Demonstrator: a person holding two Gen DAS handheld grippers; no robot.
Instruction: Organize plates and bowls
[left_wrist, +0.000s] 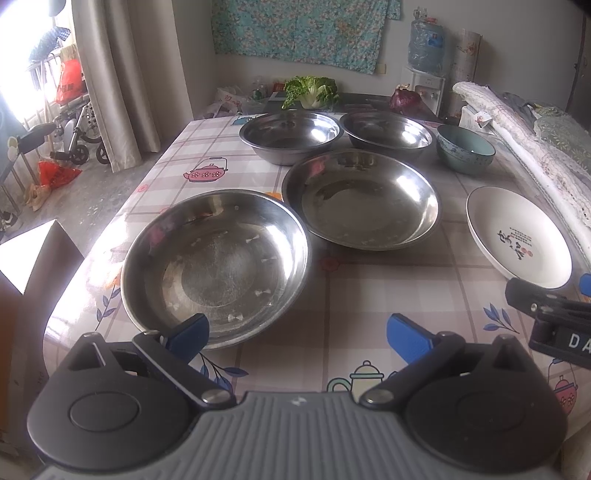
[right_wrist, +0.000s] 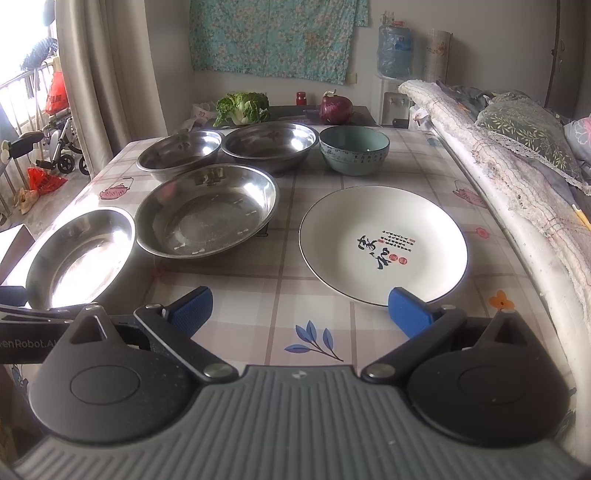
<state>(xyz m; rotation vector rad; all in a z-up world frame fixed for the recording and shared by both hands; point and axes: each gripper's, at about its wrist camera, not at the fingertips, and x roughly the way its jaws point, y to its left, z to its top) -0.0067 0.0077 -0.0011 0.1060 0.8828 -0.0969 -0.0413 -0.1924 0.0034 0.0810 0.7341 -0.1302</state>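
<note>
Two shallow steel plates lie on the checked tablecloth: a near one and a farther one. Behind them stand two steel bowls, left and right, with a teal ceramic bowl to their right. A white plate with calligraphy rests at the right. My left gripper is open at the near steel plate's front rim. My right gripper is open just before the white plate.
A leafy cabbage and a purple onion lie at the table's far end. Rolled bedding runs along the right edge. A water dispenser stands behind. The floor with a wheelchair lies to the left.
</note>
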